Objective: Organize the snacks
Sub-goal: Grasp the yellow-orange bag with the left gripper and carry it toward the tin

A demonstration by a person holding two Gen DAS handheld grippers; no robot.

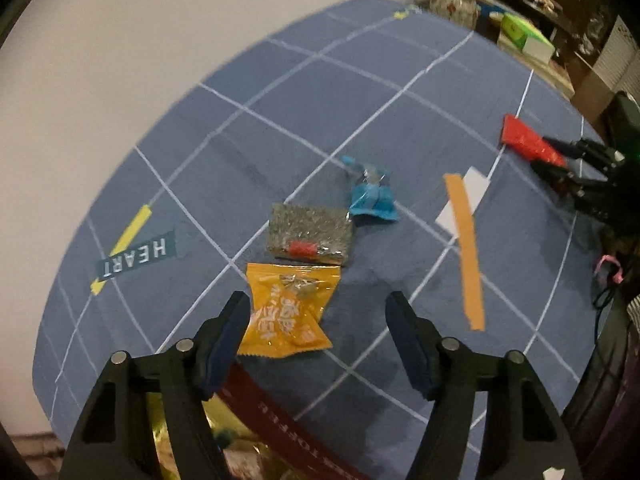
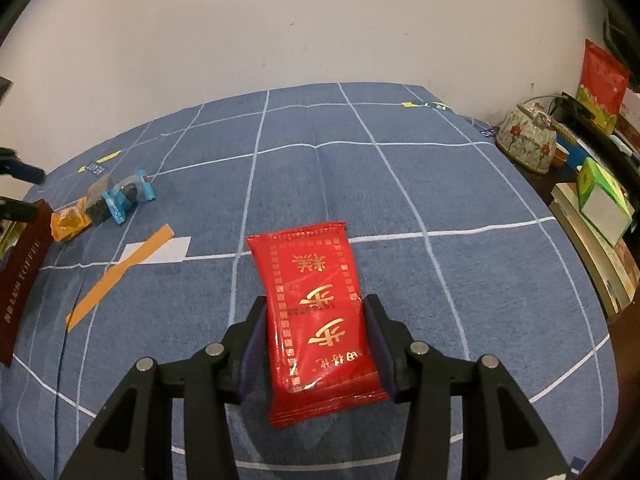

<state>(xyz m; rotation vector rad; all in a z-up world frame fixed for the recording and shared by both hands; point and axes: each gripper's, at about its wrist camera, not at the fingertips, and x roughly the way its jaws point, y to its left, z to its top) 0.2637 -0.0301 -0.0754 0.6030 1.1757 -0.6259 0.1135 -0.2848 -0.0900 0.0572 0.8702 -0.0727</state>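
- The right gripper point(image 2: 316, 344) holds a red snack packet point(image 2: 316, 316) clamped between its two fingers, the packet lying flat just above the blue checked cloth point(image 2: 400, 184) that covers the bench.
- In the left wrist view the same red packet point(image 1: 528, 140) shows at the far right, pinched in the right gripper point(image 1: 560, 156).
- The left gripper point(image 1: 316, 336) is spread wide and holds nothing; it hangs over the cloth point(image 1: 280, 120) just beside a yellow snack packet point(image 1: 286, 308).
- Touching the yellow packet's far edge lies a clear-wrapped grey snack bar point(image 1: 310, 234), and at that bar's corner a blue-wrapped snack point(image 1: 372, 196).
- A dark red toffee box point(image 1: 280, 412) sits at the near edge under the left gripper; its contents are mostly hidden, only gold foil point(image 1: 164, 436) showing.
- An orange tape strip point(image 1: 466, 248) crosses a white patch point(image 1: 466, 196).
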